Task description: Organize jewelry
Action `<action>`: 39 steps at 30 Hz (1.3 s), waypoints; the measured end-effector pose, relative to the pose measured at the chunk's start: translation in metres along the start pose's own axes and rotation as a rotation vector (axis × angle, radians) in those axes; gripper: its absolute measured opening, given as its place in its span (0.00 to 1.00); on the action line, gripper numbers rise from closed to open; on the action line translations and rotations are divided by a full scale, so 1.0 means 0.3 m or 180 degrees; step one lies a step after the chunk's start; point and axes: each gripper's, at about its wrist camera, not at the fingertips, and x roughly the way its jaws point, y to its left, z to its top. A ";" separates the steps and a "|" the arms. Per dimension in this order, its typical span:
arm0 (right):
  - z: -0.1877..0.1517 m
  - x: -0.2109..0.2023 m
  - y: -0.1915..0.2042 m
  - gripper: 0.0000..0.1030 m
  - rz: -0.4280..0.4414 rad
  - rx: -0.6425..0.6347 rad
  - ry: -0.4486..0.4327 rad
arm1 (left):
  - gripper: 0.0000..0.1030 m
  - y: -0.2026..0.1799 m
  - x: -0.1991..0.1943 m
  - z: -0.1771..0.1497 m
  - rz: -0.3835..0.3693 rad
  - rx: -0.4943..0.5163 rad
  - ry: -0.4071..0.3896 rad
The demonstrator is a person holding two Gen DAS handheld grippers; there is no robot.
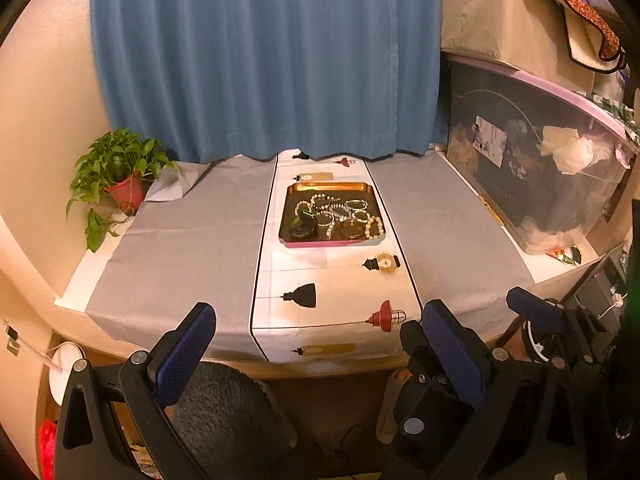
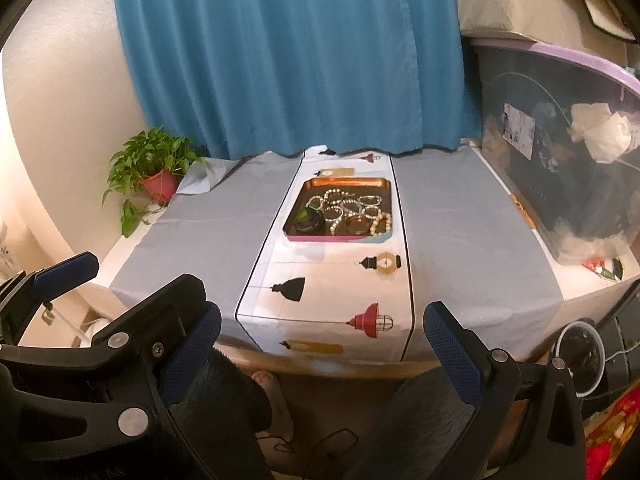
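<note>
A copper tray with a pink front rim lies on a white table runner, mid-table. It holds several bracelets in a loose heap: pearl strands, an amber bangle and a dark green round piece. My left gripper is open and empty, back from the table's front edge. My right gripper is open and empty too, level with it. A right gripper pad shows in the left wrist view.
Grey cloth covers the table either side of the runner. A potted plant stands back left. A large plastic storage box fills the right side. A blue curtain hangs behind.
</note>
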 end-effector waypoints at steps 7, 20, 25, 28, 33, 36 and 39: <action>-0.006 0.014 0.005 0.98 0.0004 0.0009 -0.0034 | 0.99 0.002 0.005 -0.001 0.0045 0.0012 -0.0034; -0.008 0.024 0.007 0.98 -0.0008 -0.0016 -0.0040 | 1.00 0.003 0.008 -0.002 0.0043 0.0006 -0.0032; -0.009 0.028 0.004 0.98 0.0005 -0.0025 -0.0049 | 1.00 0.006 0.009 -0.002 0.0033 0.0006 -0.0033; -0.015 0.031 0.000 0.98 0.0015 -0.0027 -0.0040 | 1.00 0.004 0.011 -0.002 0.0038 0.0008 -0.0013; -0.021 0.033 -0.002 0.98 0.0016 -0.0024 -0.0026 | 1.00 -0.009 0.017 -0.004 0.0041 0.0012 -0.0005; -0.021 0.034 -0.001 0.98 0.0012 -0.0031 -0.0029 | 1.00 -0.005 0.019 -0.003 0.0032 0.0014 0.0009; -0.021 0.033 0.000 0.98 0.0013 -0.0029 -0.0029 | 1.00 -0.008 0.019 -0.004 0.0038 0.0013 0.0012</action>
